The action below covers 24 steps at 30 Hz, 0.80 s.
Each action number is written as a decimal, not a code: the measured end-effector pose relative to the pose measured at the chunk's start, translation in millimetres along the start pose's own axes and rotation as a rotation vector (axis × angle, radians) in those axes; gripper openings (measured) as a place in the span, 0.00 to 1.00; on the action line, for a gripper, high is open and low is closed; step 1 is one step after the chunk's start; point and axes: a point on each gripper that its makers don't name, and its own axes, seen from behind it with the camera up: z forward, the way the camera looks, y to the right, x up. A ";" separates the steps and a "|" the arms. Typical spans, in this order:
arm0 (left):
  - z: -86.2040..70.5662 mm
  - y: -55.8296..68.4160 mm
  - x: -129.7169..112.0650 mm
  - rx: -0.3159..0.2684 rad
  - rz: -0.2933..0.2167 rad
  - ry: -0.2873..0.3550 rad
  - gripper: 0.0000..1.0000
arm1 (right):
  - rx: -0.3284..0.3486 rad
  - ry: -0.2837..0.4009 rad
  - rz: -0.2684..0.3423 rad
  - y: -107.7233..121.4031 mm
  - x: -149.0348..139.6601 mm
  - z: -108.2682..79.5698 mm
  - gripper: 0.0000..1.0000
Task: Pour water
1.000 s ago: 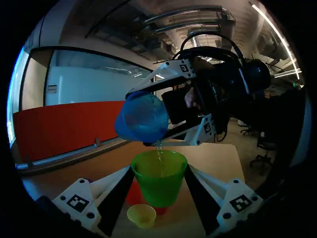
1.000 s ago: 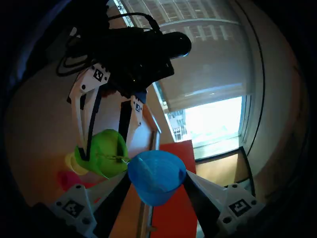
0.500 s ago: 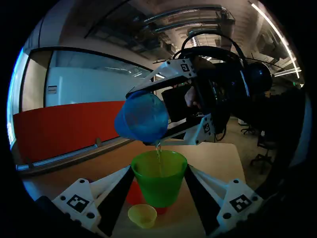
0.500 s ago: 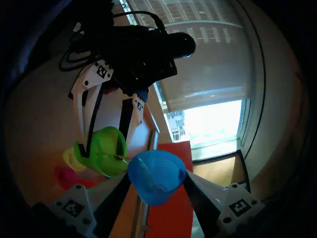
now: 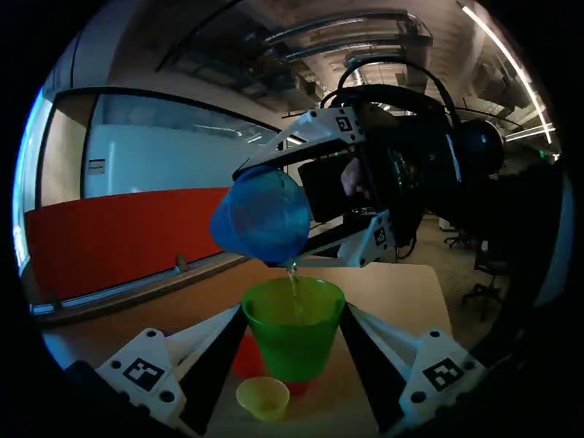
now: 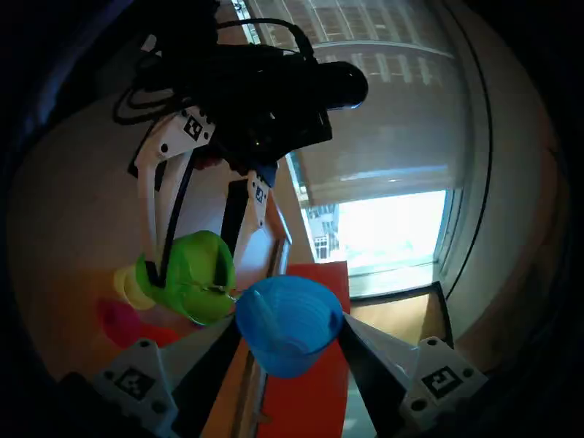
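Two cups gripped, mid-pour: right tool (image 6: 288, 321) tips blue cup (image 5: 259, 215) over green cup (image 5: 292, 339) in left tool (image 5: 293, 310); next prob level it w/o drips.

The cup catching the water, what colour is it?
Green. The cup shows best in the left gripper view.

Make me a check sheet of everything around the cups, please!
Surface: wooden table, no spill seen.
Job's things: blue cup tipped, thin water stream falling into upright green cup.
Clutter: small yellow cup and red cup on the table beside the green cup.
Grippers: left gripper shut on green cup; right gripper shut on blue cup.
Cables: black cables loop over the right gripper's body.
Surroundings: red wall panel, bright window, office chair.
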 end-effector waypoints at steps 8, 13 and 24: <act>1.0 0.9 0.5 -0.001 0.001 0.002 0.87 | 0.000 -0.001 -0.019 0.9 0.4 0.2 0.91; 1.1 0.2 -0.1 0.000 0.001 0.002 0.87 | -0.001 -0.004 -0.034 2.0 0.2 0.2 0.91; 2.4 -1.4 -1.7 0.001 -0.001 0.001 0.87 | -0.004 -0.010 -0.056 4.6 -1.1 0.7 0.91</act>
